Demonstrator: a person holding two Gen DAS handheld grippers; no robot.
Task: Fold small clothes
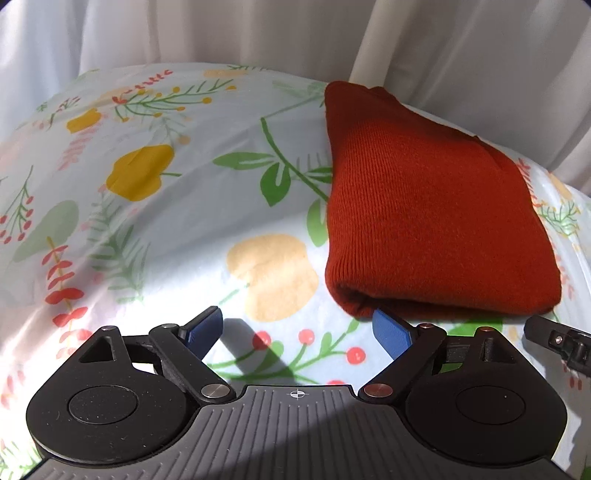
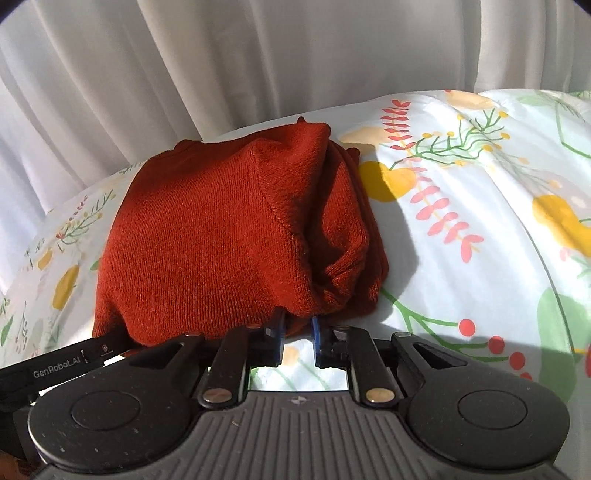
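Observation:
A rust-red knitted sweater point(image 1: 424, 221) lies folded into a thick bundle on a floral sheet point(image 1: 147, 229). My left gripper point(image 1: 297, 328) stands wide open just in front of the bundle's near left corner, with only sheet between its blue pads point(image 1: 391, 332). In the right wrist view the same sweater point(image 2: 221, 240) fills the middle, its loose folds bunched on the right side. My right gripper point(image 2: 298, 334) sits at its near edge with the jaws a narrow gap apart. The cloth's hem rests over the fingertips point(image 2: 279, 332), and sheet shows through the gap.
White curtains point(image 1: 221, 33) hang close behind the bed's far edge point(image 2: 258, 55). The floral sheet point(image 2: 461, 258) spreads wide to the right of the bundle. Part of the other gripper shows at the frame edges point(image 1: 557, 341) point(image 2: 55, 367).

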